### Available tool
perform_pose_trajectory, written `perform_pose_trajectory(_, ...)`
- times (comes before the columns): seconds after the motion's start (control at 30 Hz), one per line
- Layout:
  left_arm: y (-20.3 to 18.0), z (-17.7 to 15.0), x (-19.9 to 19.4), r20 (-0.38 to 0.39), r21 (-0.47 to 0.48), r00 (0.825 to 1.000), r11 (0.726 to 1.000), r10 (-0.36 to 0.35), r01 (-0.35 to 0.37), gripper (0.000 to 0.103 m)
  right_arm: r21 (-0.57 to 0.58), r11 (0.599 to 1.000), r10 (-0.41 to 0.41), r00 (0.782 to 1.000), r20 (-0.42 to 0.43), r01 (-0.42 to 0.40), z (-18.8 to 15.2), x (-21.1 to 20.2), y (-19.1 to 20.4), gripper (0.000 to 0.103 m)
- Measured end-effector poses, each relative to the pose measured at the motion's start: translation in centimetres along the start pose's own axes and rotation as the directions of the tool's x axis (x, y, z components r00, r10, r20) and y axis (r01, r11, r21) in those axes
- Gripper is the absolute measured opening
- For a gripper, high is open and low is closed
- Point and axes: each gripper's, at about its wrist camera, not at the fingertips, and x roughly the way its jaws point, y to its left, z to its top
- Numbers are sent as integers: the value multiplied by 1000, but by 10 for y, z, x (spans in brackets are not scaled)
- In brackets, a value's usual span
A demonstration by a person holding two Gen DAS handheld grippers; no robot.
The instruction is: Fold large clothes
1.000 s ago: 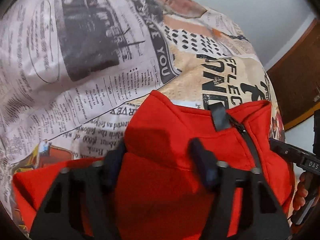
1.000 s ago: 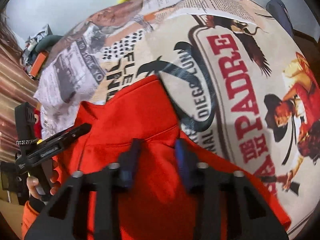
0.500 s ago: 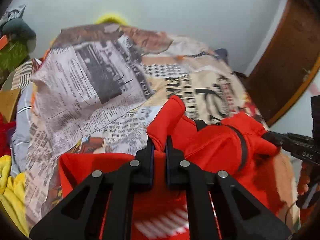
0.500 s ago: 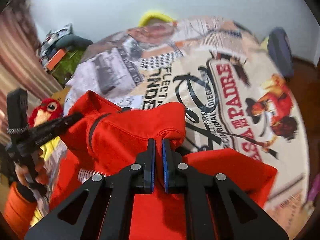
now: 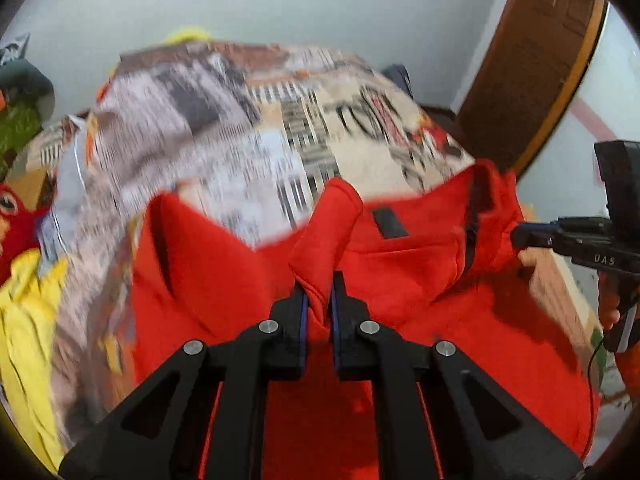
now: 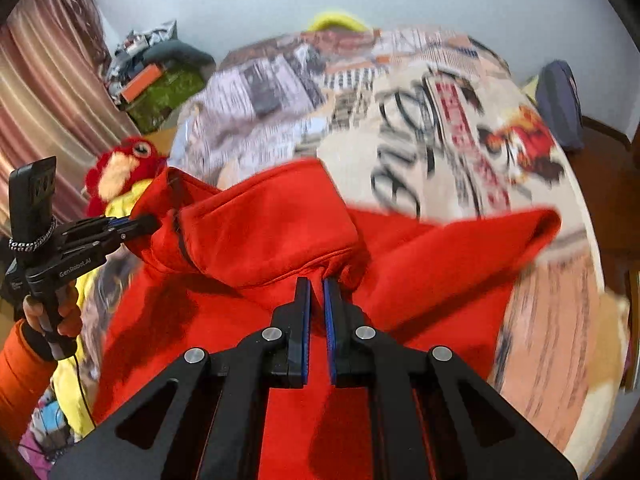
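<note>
A red zip-up jacket with a dark zipper lies on the bed and is lifted at its collar end. My left gripper is shut on a fold of its red fabric near the collar. My right gripper is shut on another fold of the same jacket. Each gripper shows in the other's view: the right one pinches the collar edge by the zipper, the left one pinches the other collar corner. The jacket's lower part hangs toward me, hidden under the gripper bodies.
The bed wears a newspaper-print cover with a cowboy picture. A red plush bird and yellow cloth lie at the bed's left. A brown door stands at right. Clutter sits by the curtain.
Both grippers went from open over the flat jacket to shut on its collar folds, then rose and pulled back, lifting the collar end off the bed.
</note>
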Motion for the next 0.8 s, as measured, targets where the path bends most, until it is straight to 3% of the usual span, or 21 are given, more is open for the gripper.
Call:
perform_pose_trajectory(0.17,-13,-51,9,-86,27,996,999,20,-18,12,33,997,-61,996,-68,63,-40,11,-5,5)
perform_pose_trajectory(0.3,-22,-82,2,-119,71,990,995,73,-65,12,71,992,-102,992,-68,107,-53,3,-12,5)
perform_pose_trajectory(0.4,-15,-95,-15,-128,53,991,998,45,-39,13,65,990,-121,991,-53,125,-54,-10,-11,6)
perform_pose_trajectory(0.53,-4,-92,-49,-70,38,995,997,73,-71,16,15,989,-145,989,2,145,-49,-29,4,6)
perform_pose_trajectory(0.6,3,-84,-65,-21,23,995,995,100,-99,27,-9,989,-148,988,34,149,-41,-36,13,6)
perform_pose_trajectory(0.8,30,-41,-79,66,-72,981,982,182,-177,32,-38,988,-142,985,99,146,-15,-29,36,19)
